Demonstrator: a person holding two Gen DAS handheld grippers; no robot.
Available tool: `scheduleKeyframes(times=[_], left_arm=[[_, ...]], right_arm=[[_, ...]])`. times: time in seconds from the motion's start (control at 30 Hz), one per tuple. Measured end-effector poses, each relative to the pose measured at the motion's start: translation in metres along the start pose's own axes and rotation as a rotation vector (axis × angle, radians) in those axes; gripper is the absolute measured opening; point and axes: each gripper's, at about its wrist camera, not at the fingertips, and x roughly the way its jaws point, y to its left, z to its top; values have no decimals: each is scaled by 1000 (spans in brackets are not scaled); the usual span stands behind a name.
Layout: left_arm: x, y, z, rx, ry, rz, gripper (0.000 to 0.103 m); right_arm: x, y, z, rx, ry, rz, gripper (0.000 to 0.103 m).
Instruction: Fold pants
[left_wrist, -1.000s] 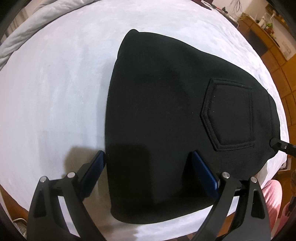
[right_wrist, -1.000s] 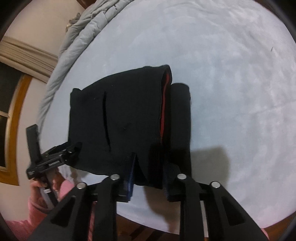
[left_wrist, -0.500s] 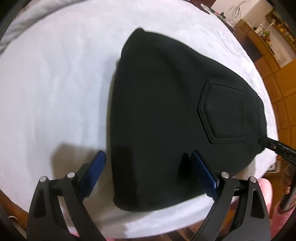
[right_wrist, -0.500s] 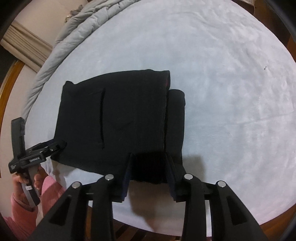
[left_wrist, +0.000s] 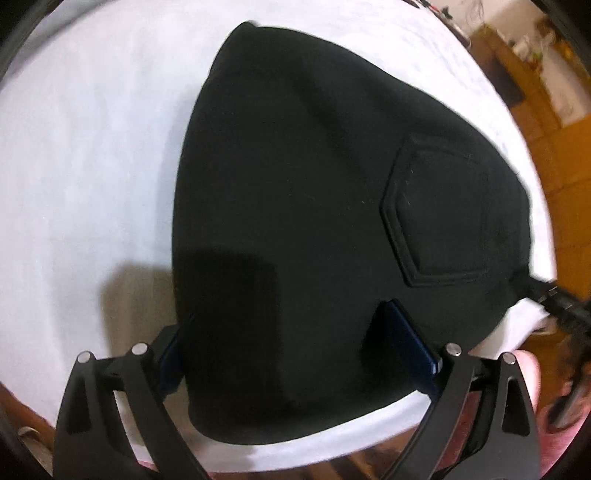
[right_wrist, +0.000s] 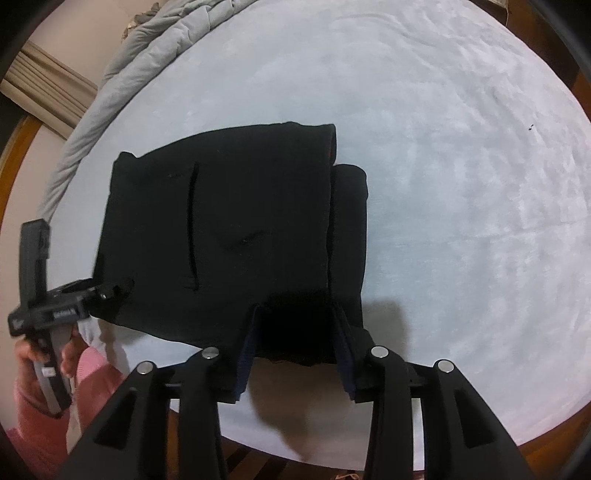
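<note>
Nearest in the left wrist view, we see the left tongs (left_wrist: 291, 339) with their blue-padded fingers (left_wrist: 410, 339) spread wide apart, straddling the near edge of the folded black fabric pants (left_wrist: 314, 206); nothing is clamped between them. In the right wrist view, the right tongs (right_wrist: 295, 336) likewise stand apart, their fingers (right_wrist: 247, 350) reaching over the near hem of the pants (right_wrist: 229, 229), with dark cloth lying between them but not pinched.

The pants lie flat in a compact folded stack on the pale blue-white bed sheet (right_wrist: 461, 184), close to the bed's near edge. A stitched patch pocket (left_wrist: 443, 218) faces up on the top layer, and a lower folded layer (right_wrist: 349, 225) juts out along the stack's right side.

At the stack's left corner in the right wrist view, we see the left tongs (right_wrist: 110, 291) touching the cloth, gripped by a hand (right_wrist: 33, 354) in a pink sleeve.

Beyond the pants, a rumpled grey quilt (right_wrist: 147, 55) lies along the far edge of the bed.
</note>
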Motion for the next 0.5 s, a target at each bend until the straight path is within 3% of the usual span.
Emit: scheduleKeyframes(times=[0.13,0.23,0.27,0.33,0.5], left_arm=[[6,-3,-1,-30,-37,1,88],[-7,6,-4,-32,-51,-10,67],[-11,5,-5,-17,-56,25,51],[-12,8,-5,5,-58,10,50],[-8,17,-1,13,-51,1,63]], right_arm=[[6,-1,-1,-7,2,-14,40],[6,-4,1,0,6,8,38],[5,-5,1,4,10,13,36],[6,-4,1,0,15,4,36],[13,4,3,-28,24,-50,40]])
